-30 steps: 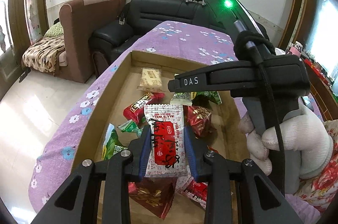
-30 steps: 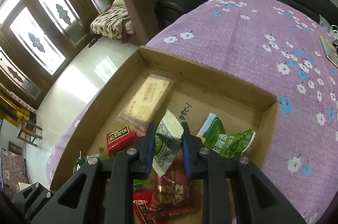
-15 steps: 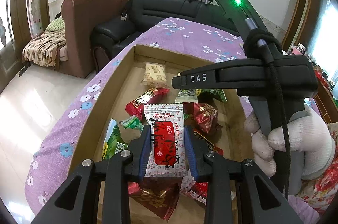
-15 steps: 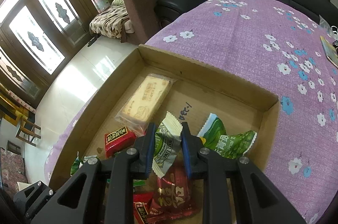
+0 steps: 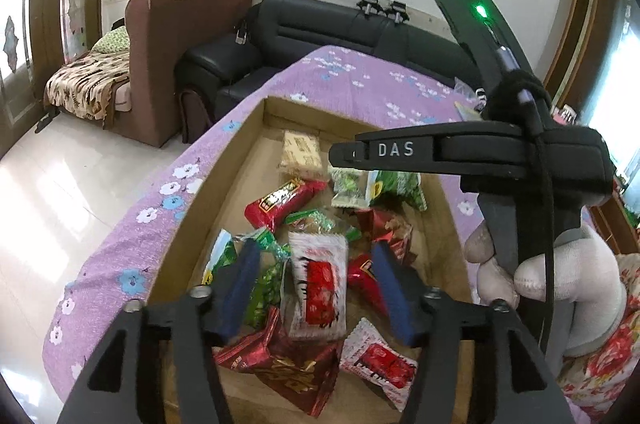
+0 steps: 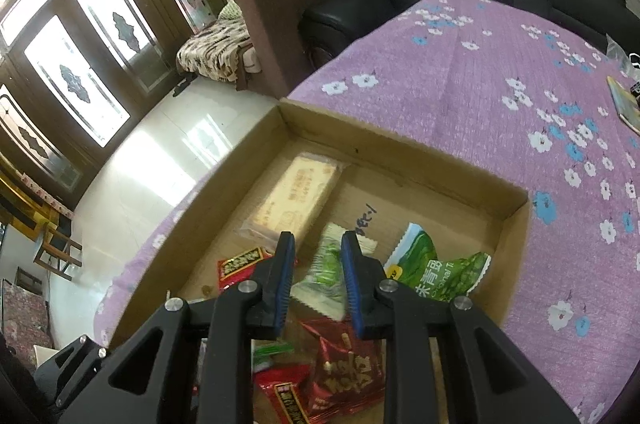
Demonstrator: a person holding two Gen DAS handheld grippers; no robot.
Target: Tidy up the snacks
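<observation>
**A:** How far along are you, going by the left wrist view?

**B:** My left claw (image 5: 316,288) is spread wide over the near end of the cardboard box (image 5: 224,179), gripping nothing. A white packet with a red label (image 5: 318,286) lies between the fingers, touching neither, on top of the heap. I'd say the gathering is mostly done: every snack I can see is inside the box, none on the purple tablecloth (image 5: 352,79). Sorting them tidily looks like what is left.

**A:** Count them.

**B:** From here: two white-and-red packets, one long red bar (image 5: 282,201), one pale biscuit pack (image 5: 302,153) at the far end, about three dark red pouches, and several green ones. The pile overlaps, so that count is rough.

**A:** And the right wrist view?

**B:** My right claw (image 6: 316,278) stands parted over the far half of the box, a small green-and-white packet (image 6: 326,274) lying between the fingers; I can't see either pad pressing it, so I judge it loose. One biscuit pack near the far left corner, one larger green bag (image 6: 436,272) by the right wall, one small red bar (image 6: 240,266), and two red pouches nearest me.
</observation>
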